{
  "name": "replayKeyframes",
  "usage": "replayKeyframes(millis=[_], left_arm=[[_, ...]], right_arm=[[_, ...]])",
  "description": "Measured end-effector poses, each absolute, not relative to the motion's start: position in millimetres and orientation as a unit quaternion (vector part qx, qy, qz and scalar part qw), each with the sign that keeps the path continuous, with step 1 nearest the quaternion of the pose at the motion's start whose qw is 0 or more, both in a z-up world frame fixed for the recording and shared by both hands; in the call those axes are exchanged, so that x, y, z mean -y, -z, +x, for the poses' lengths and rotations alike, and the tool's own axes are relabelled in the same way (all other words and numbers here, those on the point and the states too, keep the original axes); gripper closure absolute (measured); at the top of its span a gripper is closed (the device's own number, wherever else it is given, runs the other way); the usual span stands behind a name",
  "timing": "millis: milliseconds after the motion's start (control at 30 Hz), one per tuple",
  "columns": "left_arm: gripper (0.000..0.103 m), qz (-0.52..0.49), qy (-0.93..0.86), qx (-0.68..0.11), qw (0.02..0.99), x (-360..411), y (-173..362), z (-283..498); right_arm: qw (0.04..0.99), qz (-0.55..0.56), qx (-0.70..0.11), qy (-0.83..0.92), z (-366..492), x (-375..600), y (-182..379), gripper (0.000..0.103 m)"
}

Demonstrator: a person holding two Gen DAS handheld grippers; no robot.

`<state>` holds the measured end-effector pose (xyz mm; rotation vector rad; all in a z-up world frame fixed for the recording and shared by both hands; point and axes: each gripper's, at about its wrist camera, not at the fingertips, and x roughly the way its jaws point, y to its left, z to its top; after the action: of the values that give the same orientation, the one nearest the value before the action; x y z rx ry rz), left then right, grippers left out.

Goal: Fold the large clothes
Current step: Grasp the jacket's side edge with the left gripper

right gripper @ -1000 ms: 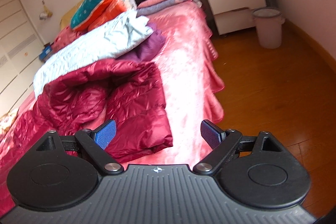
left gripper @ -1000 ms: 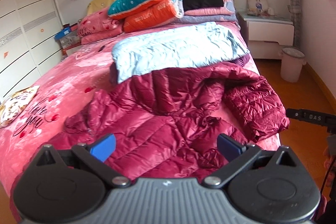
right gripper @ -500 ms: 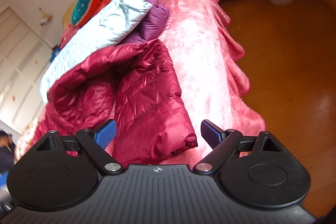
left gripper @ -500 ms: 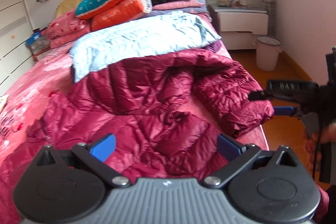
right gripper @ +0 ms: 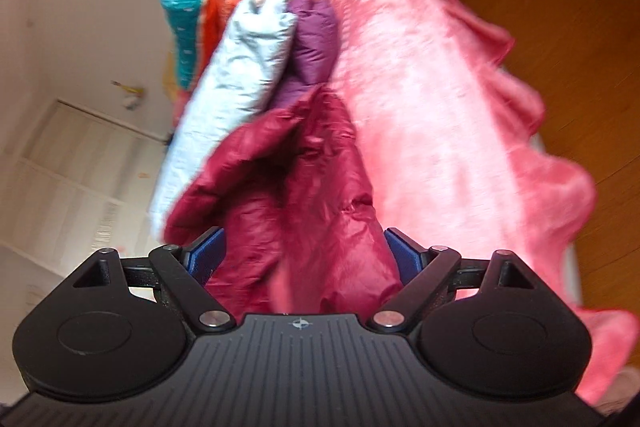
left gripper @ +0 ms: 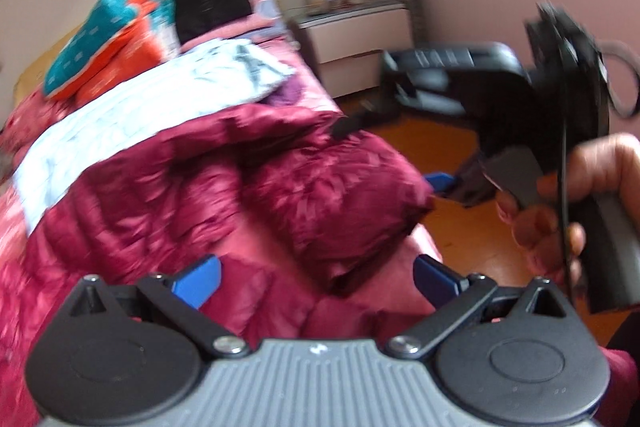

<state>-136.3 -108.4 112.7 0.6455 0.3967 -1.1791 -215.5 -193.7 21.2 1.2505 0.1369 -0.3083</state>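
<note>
A dark red quilted down jacket (left gripper: 224,195) lies crumpled on the bed, its sleeve end (left gripper: 352,203) near the bed's right edge. My left gripper (left gripper: 316,281) hovers open just above the jacket's near part. In the left wrist view the right gripper (left gripper: 440,163), held by a hand (left gripper: 560,203), comes in from the right at the sleeve. The right wrist view is tilted: my right gripper (right gripper: 306,257) stands open with the red jacket's sleeve (right gripper: 320,211) between its blue fingers, not pinched.
A pale blue jacket (left gripper: 152,95) and a purple garment (right gripper: 314,39) lie behind the red one. Folded quilts (left gripper: 108,35) and a black item are stacked at the headboard. A white nightstand (left gripper: 360,39) stands right of the bed, with wooden floor (right gripper: 560,7) beside it.
Both grippers swung right and closer to the sleeve. The right gripper tilted and moved forward until the sleeve end sits between its open fingers. The left view turned toward the bed's right edge.
</note>
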Motion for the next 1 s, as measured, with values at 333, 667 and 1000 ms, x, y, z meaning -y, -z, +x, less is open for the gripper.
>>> replayKeyframes(millis=[333,667,1000], left_arm=[[0.011,0.343,0.549,-0.153,0.747,152.2,-83.6,-150.6],[0.082,0.302,0.516,-0.229,0.768,178.8,-82.0,-124.9],[0.096,0.194,0.513,-0.271,0.791,166.8,-146.4,-99.8]], right_arm=[[0.791,0.608,-0.032,0.055,-219.5,199.4,-27.6,0.0],[0.784,0.616,-0.024,0.074,-229.5,204.8,-22.7,0.0],[0.762,0.625,0.013,0.169,-254.6,212.8,-15.0,0.0]])
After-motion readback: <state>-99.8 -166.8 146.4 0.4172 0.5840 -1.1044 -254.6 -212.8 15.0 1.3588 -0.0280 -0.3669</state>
